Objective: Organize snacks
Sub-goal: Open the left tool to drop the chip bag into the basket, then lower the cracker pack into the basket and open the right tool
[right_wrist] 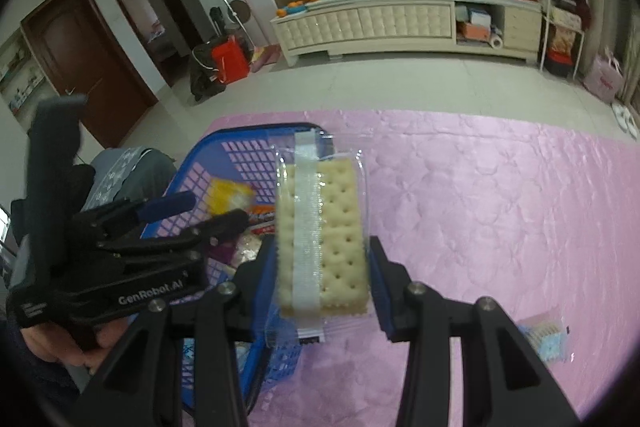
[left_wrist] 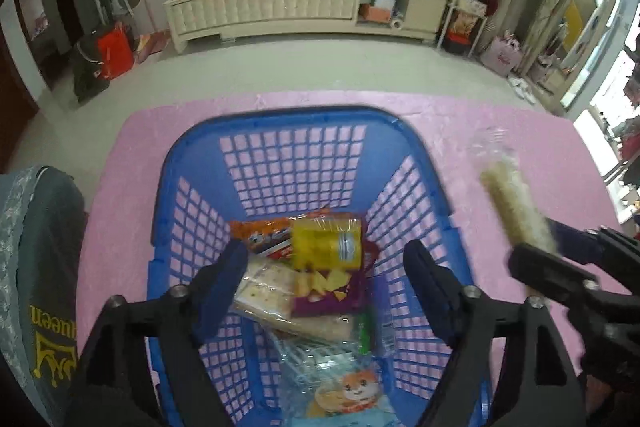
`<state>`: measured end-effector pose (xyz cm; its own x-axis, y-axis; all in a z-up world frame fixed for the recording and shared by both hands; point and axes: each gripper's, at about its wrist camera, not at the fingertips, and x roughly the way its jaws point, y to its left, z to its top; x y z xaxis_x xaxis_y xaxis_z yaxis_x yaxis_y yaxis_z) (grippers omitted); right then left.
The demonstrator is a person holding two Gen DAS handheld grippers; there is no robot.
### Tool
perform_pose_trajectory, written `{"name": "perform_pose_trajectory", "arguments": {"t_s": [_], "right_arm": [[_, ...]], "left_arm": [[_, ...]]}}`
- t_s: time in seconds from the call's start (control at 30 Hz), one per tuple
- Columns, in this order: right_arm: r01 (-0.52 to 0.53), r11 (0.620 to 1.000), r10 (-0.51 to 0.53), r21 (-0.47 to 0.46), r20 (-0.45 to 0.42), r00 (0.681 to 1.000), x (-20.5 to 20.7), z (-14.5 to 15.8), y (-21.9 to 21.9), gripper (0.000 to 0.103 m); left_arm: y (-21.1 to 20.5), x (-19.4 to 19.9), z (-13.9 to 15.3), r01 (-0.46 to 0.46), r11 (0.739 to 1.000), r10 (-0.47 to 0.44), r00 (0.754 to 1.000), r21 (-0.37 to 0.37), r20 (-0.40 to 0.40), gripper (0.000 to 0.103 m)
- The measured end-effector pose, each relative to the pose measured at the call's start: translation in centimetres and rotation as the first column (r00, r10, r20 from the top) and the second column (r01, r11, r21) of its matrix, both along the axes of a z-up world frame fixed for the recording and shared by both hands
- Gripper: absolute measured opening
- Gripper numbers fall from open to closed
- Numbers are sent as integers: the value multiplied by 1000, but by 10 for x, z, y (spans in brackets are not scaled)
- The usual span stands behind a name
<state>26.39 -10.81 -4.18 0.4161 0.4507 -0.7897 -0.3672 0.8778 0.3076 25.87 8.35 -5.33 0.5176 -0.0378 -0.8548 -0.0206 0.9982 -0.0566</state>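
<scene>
Most of the job looks done. Blue basket (left_wrist: 200, 163) on the pink table (left_wrist: 520, 147) already holds several snacks: yellow pack (left_wrist: 326, 239), orange pack (left_wrist: 260, 233), purple chip bag (left_wrist: 332, 291), wrapped crackers (left_wrist: 264, 295), cartoon-print bag (left_wrist: 348, 395) at the near end.

Left gripper (left_wrist: 320, 291) hangs over the basket, jaws released and spread wide, nothing between them, snacks lying below.

Right gripper (right_wrist: 322, 275) has jaws clenched on a cracker pack (right_wrist: 328, 235) in clear wrap, held upright just beside the basket's right rim, above the table. In the left wrist view the same pack is blurred, off to the right of the basket. Judged next step: carry it over the rim and drop it in.

Left to do: this pack, plus one small wrapped snack (right_wrist: 544, 339) lying on the table to the right, well apart from the basket. Could be more out of view, cannot tell.

In the way: the left gripper sits over the basket opening, close to the right one, so the two could bump. Basket fairly full at the bottom but still room.

Around: cream cabinet (left_wrist: 280, 3) at the far wall, red bag (left_wrist: 114, 51) on the floor.
</scene>
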Motion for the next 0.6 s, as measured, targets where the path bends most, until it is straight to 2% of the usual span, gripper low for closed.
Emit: {"name": "perform_pose_trajectory", "arguments": {"t_s": [0.17,0.33,0.5,0.6], "right_arm": [[1,1000,-1,7,-5,1000,-11,4,-2,48],[-23,999,22,33,12,1000,-23,24,3,48],[-91,995,90,33,43,995,-45,42,23,48],[-188,981,191,-37,95,977,-55,53,44,48]], "left_arm": [[5,-29,9,-6,1000,6,1000,-17,6,79],[14,-65,30,-29,999,30,999,-18,44,79],[24,-100,45,-55,998,56,995,-16,80,79],[35,-116,51,-76,997,77,992,-16,96,79]]}}
